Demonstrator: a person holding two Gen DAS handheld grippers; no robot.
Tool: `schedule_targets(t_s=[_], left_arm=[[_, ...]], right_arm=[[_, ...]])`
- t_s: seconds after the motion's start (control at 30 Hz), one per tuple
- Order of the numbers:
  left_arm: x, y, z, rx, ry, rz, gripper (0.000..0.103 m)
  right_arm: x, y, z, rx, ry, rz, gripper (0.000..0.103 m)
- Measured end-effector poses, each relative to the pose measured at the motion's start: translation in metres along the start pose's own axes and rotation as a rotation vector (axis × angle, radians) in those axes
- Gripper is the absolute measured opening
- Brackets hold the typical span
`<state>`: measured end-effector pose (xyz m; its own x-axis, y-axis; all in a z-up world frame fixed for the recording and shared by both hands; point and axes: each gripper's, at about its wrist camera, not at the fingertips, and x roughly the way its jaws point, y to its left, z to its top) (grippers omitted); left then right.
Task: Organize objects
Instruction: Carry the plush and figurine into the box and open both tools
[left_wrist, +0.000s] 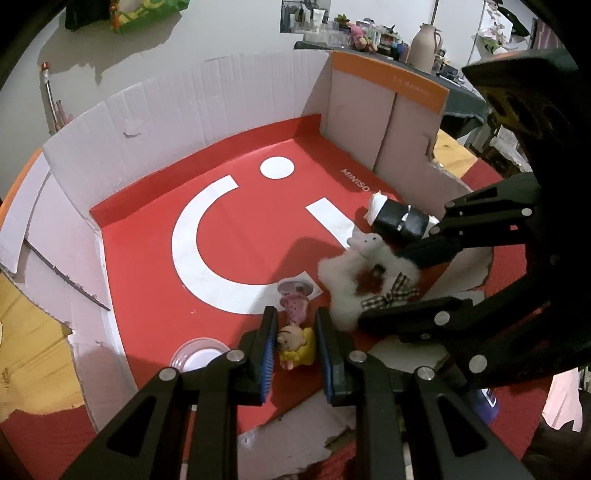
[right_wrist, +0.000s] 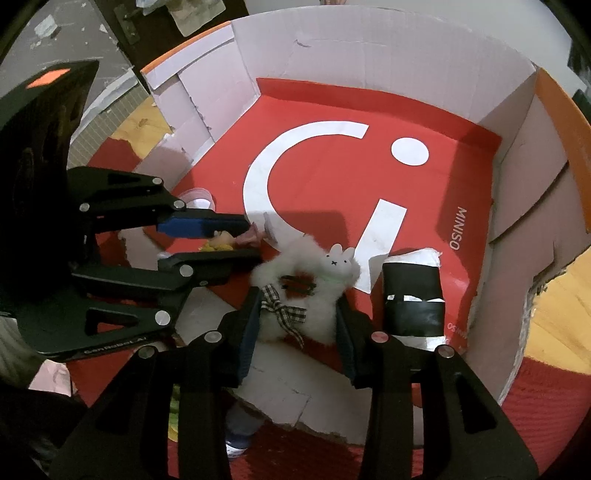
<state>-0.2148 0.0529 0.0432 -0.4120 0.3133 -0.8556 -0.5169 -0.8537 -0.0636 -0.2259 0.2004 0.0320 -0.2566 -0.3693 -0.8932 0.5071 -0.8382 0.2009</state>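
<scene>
A small doll (left_wrist: 295, 345) with yellow hair and a pink dress lies on the red floor of a cardboard box (left_wrist: 221, 96). My left gripper (left_wrist: 295, 313) is shut on the doll, its blue pads against both sides. In the right wrist view the left gripper (right_wrist: 226, 242) comes in from the left with the doll (right_wrist: 221, 239) between its fingers. A fluffy white bunny ring (right_wrist: 295, 314) with a checked bow fills the gap of my right gripper (right_wrist: 298, 297), which is shut on it. From the left wrist view, the right gripper (left_wrist: 384, 286) and the bunny ring (left_wrist: 343, 273) sit close by on the right.
A black cylinder (right_wrist: 412, 295) with white tape lies just right of the bunny ring, near the box's (right_wrist: 369, 48) right wall. A clear plastic lid (left_wrist: 199, 354) rests on the red floor left of my left gripper. White walls close the box in; its near wall is torn low.
</scene>
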Motion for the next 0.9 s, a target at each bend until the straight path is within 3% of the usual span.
schedule_targets(t_s=[0.27,0.43,0.9], left_arm=[[-0.0013,-0.0008,0.0011,0.005,0.021,0.004,0.021],[0.0008,-0.0016,0.0017,0.014,0.017,0.011,0.021],[0.0035,-0.0026,0.0026,0.014,0.016,0.016,0.025]], right_arm=[[0.0024,0.0012,0.0026,-0.006,0.009,-0.011,0.039],[0.0026,0.0026,0.0019,-0.009,0.008,-0.015,0.05],[0.0024,0.0056,0.0032,-0.012,0.009,-0.029,0.055]])
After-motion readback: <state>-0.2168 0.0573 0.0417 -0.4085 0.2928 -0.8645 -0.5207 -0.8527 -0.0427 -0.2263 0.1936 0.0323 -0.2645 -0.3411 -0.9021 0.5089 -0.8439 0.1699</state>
